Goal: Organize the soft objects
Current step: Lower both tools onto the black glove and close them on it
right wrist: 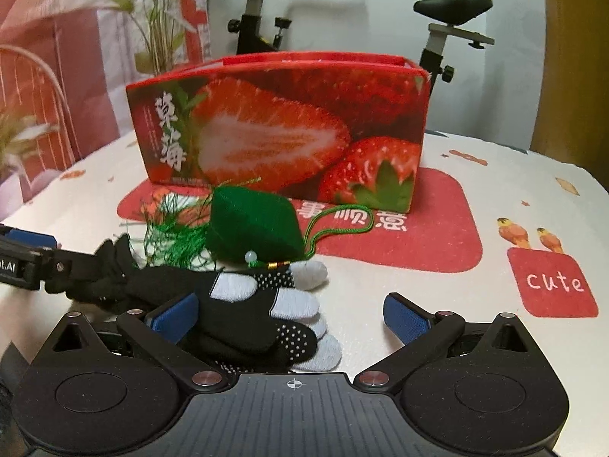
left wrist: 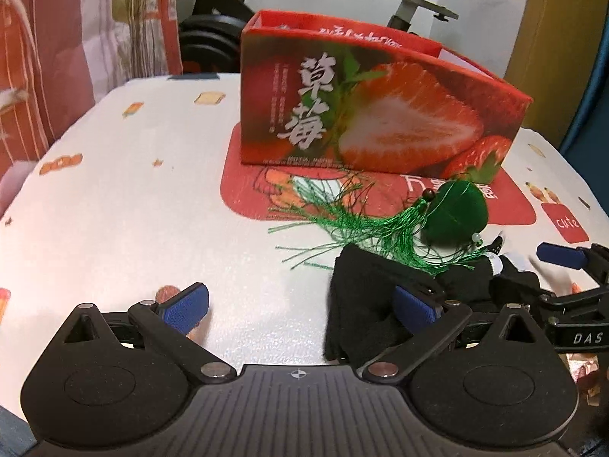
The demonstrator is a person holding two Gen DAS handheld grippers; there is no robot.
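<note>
A green cloth sachet [left wrist: 458, 209] with a long green tassel [left wrist: 342, 221] lies on the table in front of a red strawberry box [left wrist: 380, 114]. Black gloves [left wrist: 365, 304] lie beside it. My left gripper [left wrist: 300, 310] is open, its right finger resting over the glove's cuff end. In the right wrist view the sachet [right wrist: 251, 224] rests partly on the black gloves with grey fingertips [right wrist: 266, 312]. My right gripper [right wrist: 293, 318] is open around the glove fingers, its left pad touching the glove. The box [right wrist: 285, 129] stands behind.
The table [left wrist: 133, 209] has a white patterned cloth with a red patch under the box. An exercise bike [right wrist: 437, 30] stands behind the table. A curtain [left wrist: 57, 57] hangs at the left. The table's edges fall away at left and right.
</note>
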